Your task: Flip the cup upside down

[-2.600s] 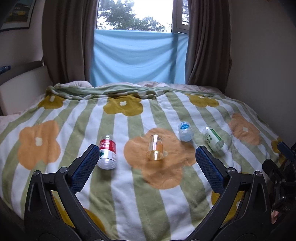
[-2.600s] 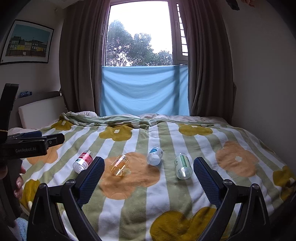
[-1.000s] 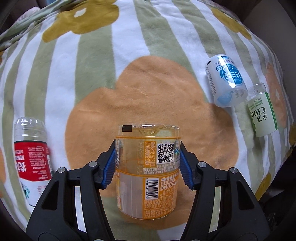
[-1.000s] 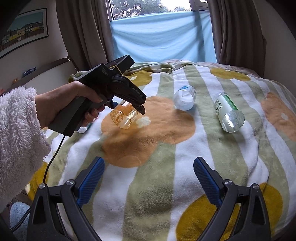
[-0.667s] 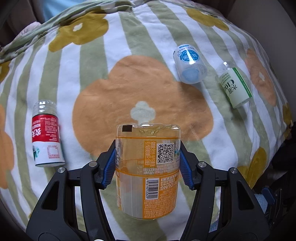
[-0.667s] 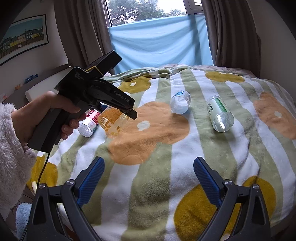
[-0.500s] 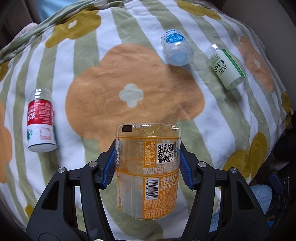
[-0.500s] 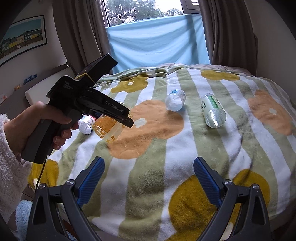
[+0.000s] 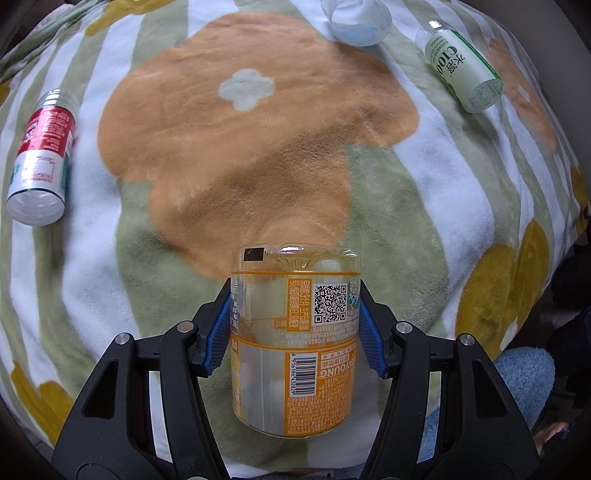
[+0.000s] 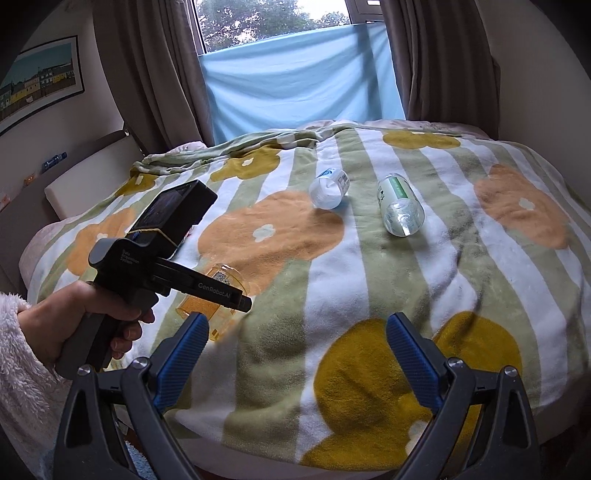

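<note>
A blanket (image 9: pixel 258 122) with green stripes and orange flowers covers the bed and fills both views. Three containers lie on their sides on it: a red bottle (image 9: pixel 38 158) at the left, a green bottle (image 9: pixel 463 70) at the far right, and a blue cup (image 9: pixel 356 18) just beside the green one.

The left gripper (image 9: pixel 295 328) is clamped on the orange cup (image 9: pixel 295 343), its blue pads (image 9: pixel 218 341) pressing the wall on either side at about mid-height. The right wrist view shows the cup (image 10: pixel 212 301) lying roughly sideways in that grip, held just over the near edge of the bed; whether it touches the blanket cannot be told. The right gripper (image 10: pixel 295 358) stands wide open and empty, low over the near part of the bed, well apart from the cup.

This looks like the carry-and-turn step: the cup is grasped, but not yet stood on its rim. The next move probably calls for a wrist roll until the open end faces down, then a gentle lowering onto the soft blanket before the pads release, since plush fabric may let it tip.

The cup is clear plastic with an orange printed label, a QR code and a barcode. From the left wrist, its thick closed base seems to point away from the camera.
</note>
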